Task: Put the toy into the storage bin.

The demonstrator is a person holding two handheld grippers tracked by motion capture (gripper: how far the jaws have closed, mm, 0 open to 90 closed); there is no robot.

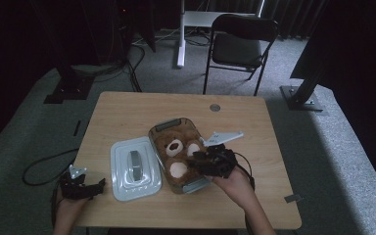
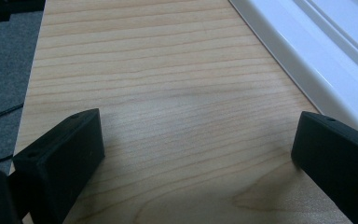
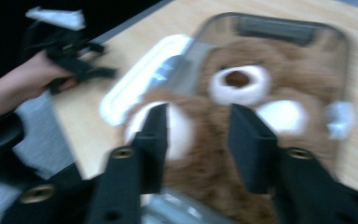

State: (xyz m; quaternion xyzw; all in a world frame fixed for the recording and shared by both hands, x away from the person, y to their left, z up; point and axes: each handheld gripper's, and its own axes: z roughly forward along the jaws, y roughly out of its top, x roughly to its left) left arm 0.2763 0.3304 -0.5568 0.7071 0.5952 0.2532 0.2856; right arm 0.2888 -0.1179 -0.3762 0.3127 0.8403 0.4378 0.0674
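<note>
Right tool point(image 1: 201, 160) hangs just above the near end of the clear container point(image 1: 162, 126), jaws part spread with nothing pinched; in the right gripper view the brown fur shows between the two pads with a gap on each side, so the teddy bear point(image 1: 178, 152) is free; bear lies inside the container, face up, white muzzle point(image 3: 239, 84) ahead of the tool and pale paw pads point(image 3: 282, 115) either side of the jaw line; long axis of bear and container runs away from the tool toward the far end of the worktop point(image 1: 127, 107), roughly in line with where the jaws point; the bear sits directly beneath and ahead of the right tool, close, not touching; lid point(image 1: 134, 168) with its grey handle lies flat on the worktop just beside the container, on the side toward the left tool; left tool point(image 1: 93, 187) rests low at the near corner of the worktop, jaws spread wide over bare wood, holding nothing, with the lid's white rim point(image 2: 307, 51) just beyond its right jaw; so the left hand is the nearer one for the lid, and the lid lies a short way ahead and to the right of it; my read: bear is stowed, closing comes next; the move turns on the lid's long axis being parallel to the container's, so a straight sideways lift across should seat it; the right tool needs to clear the opening first.
</note>
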